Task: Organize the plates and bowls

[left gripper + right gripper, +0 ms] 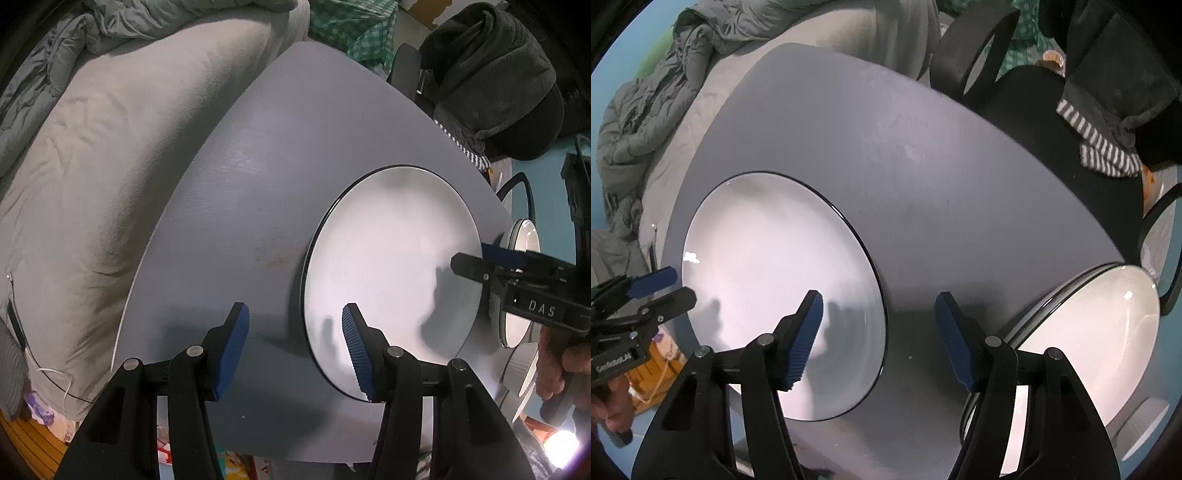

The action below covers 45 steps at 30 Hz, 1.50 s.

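Both tongs hang spread and empty: left gripper has the large plate at two o'clock. Right gripper straddles its rim, with the stacked plates at three o'clock, so it seems nearer.

A white, dark-rimmed plate lies flat; beside it, apart, sits what looks like a stacked bowl.

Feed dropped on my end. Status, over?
Both tongs, left and right, open, empty. Large plate flat on grey table; stacked plates beside. Nothing in the way.
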{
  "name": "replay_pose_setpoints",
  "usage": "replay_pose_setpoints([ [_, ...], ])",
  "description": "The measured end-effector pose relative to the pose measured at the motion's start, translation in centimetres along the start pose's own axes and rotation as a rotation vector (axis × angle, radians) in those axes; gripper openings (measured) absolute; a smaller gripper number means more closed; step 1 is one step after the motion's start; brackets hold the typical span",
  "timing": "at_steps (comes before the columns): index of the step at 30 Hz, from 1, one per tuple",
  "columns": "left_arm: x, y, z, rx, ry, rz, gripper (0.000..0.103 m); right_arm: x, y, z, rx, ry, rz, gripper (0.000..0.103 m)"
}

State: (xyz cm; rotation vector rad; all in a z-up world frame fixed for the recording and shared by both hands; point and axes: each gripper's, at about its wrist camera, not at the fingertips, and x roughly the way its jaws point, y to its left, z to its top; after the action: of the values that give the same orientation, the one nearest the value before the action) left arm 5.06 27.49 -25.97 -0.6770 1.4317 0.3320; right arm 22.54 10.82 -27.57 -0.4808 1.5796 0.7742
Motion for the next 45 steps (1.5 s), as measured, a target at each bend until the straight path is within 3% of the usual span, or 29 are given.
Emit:
replay_pose_setpoints([
  [3, 0.3, 0.0, 0.3, -0.004, 0.005, -0.012, 0.053, 0.1, -0.1, -0.2, 0.008, 0.003, 0.015, 0.063],
  [7, 0.6, -0.1, 0.6, -0.001, 0.017, -0.044, 0.053, 0.4, 0.1, -0.2, 0.012, 0.015, 0.036, 0.048],
  [8, 0.6, -0.1, 0.6, 0.002, 0.019, -0.045, 0.051, 0.5, 0.2, -0.1, 0.009, 0.020, 0.038, 0.045],
  [10, 0.6, 0.0, 0.6, 0.006, 0.011, -0.035, 0.033, 0.7, 0.4, -0.1, 0.000, 0.030, 0.037, 0.036],
  [19, 1.4, -0.2, 1.0, 0.005, 0.045, -0.063, 0.023, 1.2, 0.5, 0.0, -0.016, 0.050, 0.026, 0.023],
  [33, 2.4, -0.5, 1.5, -0.031, 0.079, -0.070, 0.022, 1.5, -0.2, 0.4, 0.038, 0.085, 0.066, 0.023],
  [45, 2.5, 0.0, 1.5, -0.029, 0.083, -0.066, 0.017, 1.4, 0.2, 0.2, 0.066, 0.080, 0.037, 0.024],
])
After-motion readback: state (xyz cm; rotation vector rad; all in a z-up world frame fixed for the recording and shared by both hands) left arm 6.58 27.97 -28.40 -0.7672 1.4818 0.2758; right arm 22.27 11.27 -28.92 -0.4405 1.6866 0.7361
